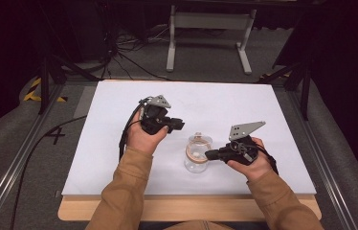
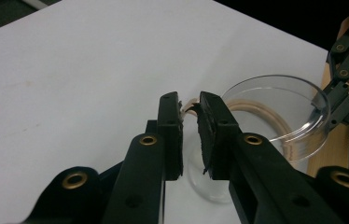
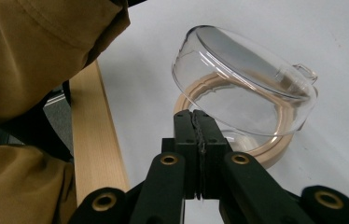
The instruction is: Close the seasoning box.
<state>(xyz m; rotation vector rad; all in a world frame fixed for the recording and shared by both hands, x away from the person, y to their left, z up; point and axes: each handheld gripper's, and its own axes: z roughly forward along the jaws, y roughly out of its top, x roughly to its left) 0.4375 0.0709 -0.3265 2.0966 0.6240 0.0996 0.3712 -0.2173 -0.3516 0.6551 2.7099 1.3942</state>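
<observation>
- High view: one white worktop (image 1: pixel 119 139) with a pale wooden edge carries one clear glass jar (image 1: pixel 197 160), which stands near the front edge, between the two hands.
- The jar's clear lid (image 1: pixel 201 140) is swung up at the far side, and one tan seal ring (image 1: pixel 196 153) sits at the mouth.
- The left claw (image 1: pixel 179 124) is held above the worktop just left of the jar, pointing right; the right claw (image 1: pixel 209 154) reaches in from the right and meets the jar's rim.
- Two tan sleeves come in from the bottom; a "4" is marked on the floor at left, the only writing that can be read.
- Left gripper view: the left claw (image 2: pixel 190 108) stands slightly parted, with a narrow gap between its jaws. A bit of the tan ring (image 2: pixel 187 103) shows at the tips; whether it is pinched I cannot tell.
- The lid (image 2: pixel 284 116) lies just beyond, with the other gripper at the right edge.
- Right gripper view: the right claw (image 3: pixel 194 114) has its jaws pressed together, at the seal ring (image 3: pixel 275 144); whether anything is caught between them I cannot tell.
- The clear lid (image 3: pixel 247 79), tilted open, bears no label.
</observation>
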